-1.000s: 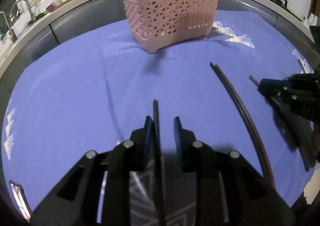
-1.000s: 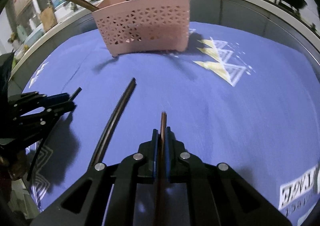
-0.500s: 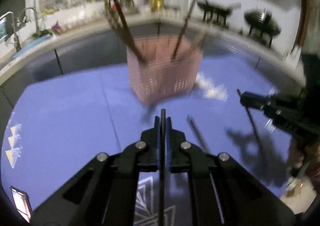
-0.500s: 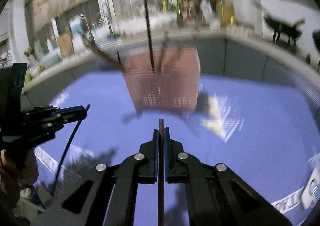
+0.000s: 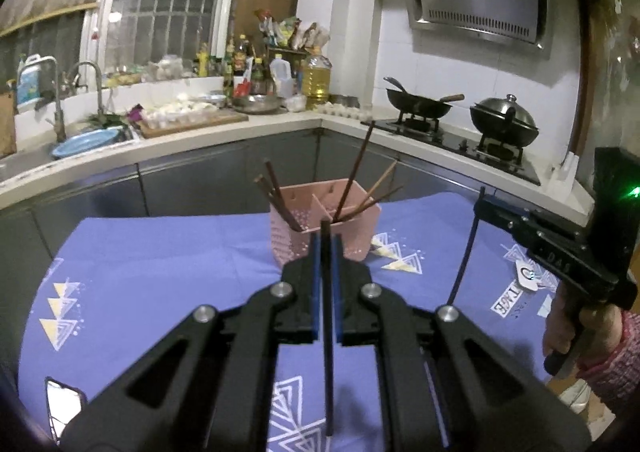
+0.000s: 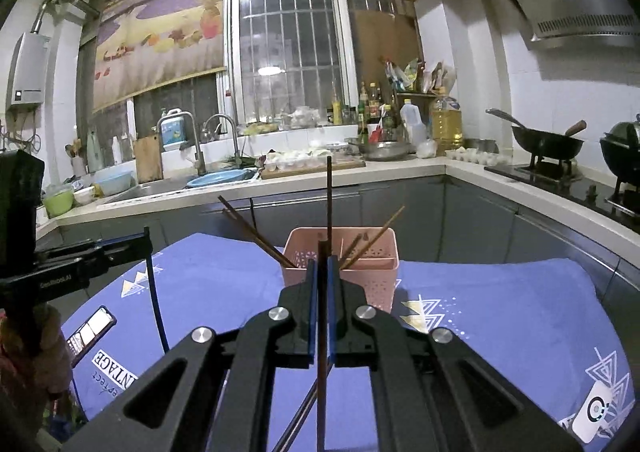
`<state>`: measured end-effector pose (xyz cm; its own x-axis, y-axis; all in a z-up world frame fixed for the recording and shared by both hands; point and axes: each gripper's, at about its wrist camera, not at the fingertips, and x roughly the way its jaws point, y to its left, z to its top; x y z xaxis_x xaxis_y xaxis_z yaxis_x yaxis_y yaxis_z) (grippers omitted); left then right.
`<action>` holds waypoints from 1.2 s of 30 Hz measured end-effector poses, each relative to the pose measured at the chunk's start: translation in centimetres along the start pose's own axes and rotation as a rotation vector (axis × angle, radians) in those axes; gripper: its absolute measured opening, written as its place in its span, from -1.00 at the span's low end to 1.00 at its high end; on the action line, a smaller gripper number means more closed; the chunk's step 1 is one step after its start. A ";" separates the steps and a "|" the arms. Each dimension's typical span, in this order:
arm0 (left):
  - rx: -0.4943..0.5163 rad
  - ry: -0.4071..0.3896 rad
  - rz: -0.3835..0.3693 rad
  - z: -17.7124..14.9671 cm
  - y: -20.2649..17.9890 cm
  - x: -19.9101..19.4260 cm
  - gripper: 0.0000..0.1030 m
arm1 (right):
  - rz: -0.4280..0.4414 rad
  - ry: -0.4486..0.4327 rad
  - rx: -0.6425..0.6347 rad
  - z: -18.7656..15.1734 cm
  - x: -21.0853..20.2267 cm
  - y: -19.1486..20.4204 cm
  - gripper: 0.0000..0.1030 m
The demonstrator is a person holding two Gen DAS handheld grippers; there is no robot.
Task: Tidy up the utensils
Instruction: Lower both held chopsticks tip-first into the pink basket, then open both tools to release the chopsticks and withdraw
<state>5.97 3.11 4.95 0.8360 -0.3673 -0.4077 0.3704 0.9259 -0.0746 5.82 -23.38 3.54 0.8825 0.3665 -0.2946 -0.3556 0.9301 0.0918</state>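
Note:
A pink perforated utensil basket stands on the purple cloth with several chopsticks leaning in it. My left gripper is shut on a dark chopstick, held in the air in front of the basket. My right gripper is shut on a brown chopstick, also raised and facing the basket. Each gripper shows in the other's view: the right one with its chopstick hanging down, the left one likewise.
A dark chopstick lies on the cloth below my right gripper. A phone lies at the cloth's left edge. Behind are a counter with a sink, bottles, and a stove with a wok and a pot.
Both grippers have lifted from the cloth, each carrying a chopstick, and now face the basket from higher up. The left gripper closed on its chopstick during this time.

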 end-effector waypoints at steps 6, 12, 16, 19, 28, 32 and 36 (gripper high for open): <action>0.000 0.012 -0.008 0.3 0.0 0.0 -0.91 | -0.002 0.008 -0.012 0.2 -0.2 0.6 -0.91; -0.007 -0.011 -0.030 2.6 0.5 0.2 -0.91 | 0.020 -0.014 0.004 2.1 0.1 0.4 -0.91; -0.001 -0.047 -0.046 6.2 0.3 0.7 -0.91 | 0.040 -0.031 0.004 4.4 1.2 0.5 -0.91; 0.003 -0.083 -0.035 9.5 0.0 1.6 -0.91 | 0.053 -0.048 0.009 6.6 2.5 0.7 -0.91; -0.043 -0.249 0.105 16.6 0.7 5.1 -0.91 | 0.003 -0.267 -0.003 13.8 6.3 2.5 -0.91; -0.049 -0.276 0.165 16.4 1.2 7.8 -0.91 | -0.065 -0.353 -0.048 13.8 8.9 3.3 -0.91; -0.053 -0.246 0.166 14.8 1.6 10.3 -0.91 | -0.093 -0.319 -0.085 11.8 11.7 3.0 -0.90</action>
<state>21.20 -0.53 14.05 0.9588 -0.2150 -0.1856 0.2043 0.9760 -0.0752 18.69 -16.02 11.61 0.9595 0.2811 0.0158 -0.2811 0.9597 -0.0046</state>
